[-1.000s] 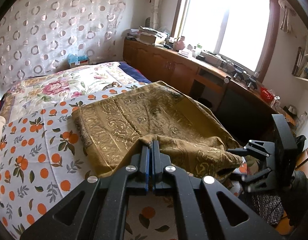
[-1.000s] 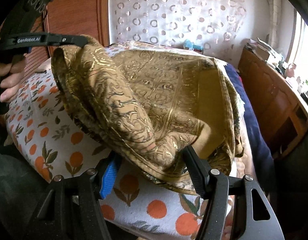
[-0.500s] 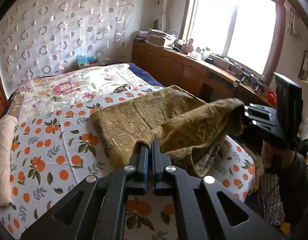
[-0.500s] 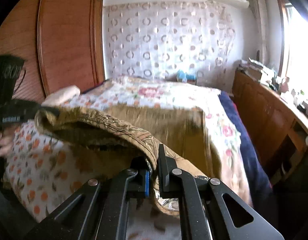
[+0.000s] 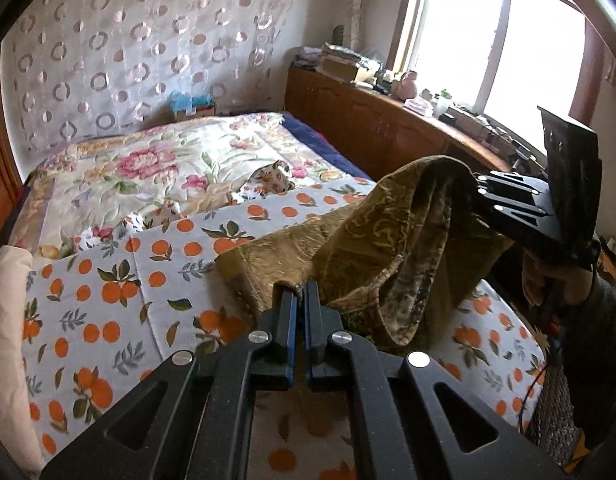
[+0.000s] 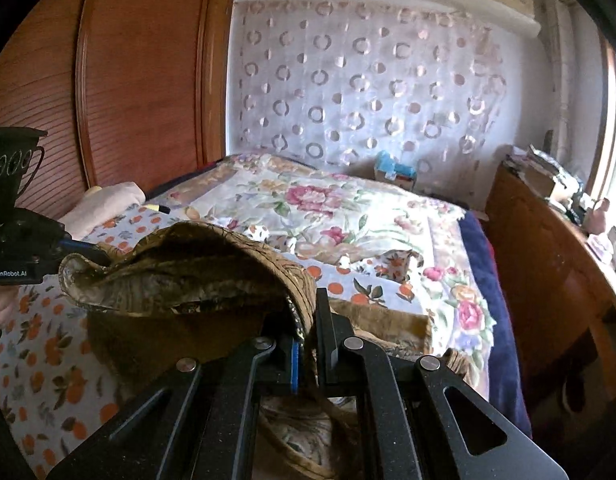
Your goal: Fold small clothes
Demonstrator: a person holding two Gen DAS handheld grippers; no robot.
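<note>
Fingers [image 5: 285, 312] of the left gripper [image 5: 301, 294] were pinched shut on a near corner of the cloth [image 5: 392, 232], with the fabric bunched right at their tips. On the right, the right gripper [image 6: 306, 320] was likewise closed, a thin edge of the same cloth running down between its fingers [image 6: 323, 316].

The cloth, an olive-gold patterned piece, hung slung between the two grips above the bed [image 5: 108, 288], while its far part lay flat on the orange-print cover. It sagged and rolled over itself, so it looked soft, limp and light, likely with a slightly slick woven face. Corners or hem edges seemed the best places to hold it, since a mid-panel pinch would probably only gather folds.

In the left wrist view the left gripper sat low and near, angled down toward the bed, at the near left of the cloth. The right gripper [image 5: 508, 204] appeared there higher and to the right, tipped down, lifting its corner into a peak. In the right wrist view the left gripper [image 6: 84, 250] showed at far left, a hand [image 6: 0, 308] beneath it.
</note>
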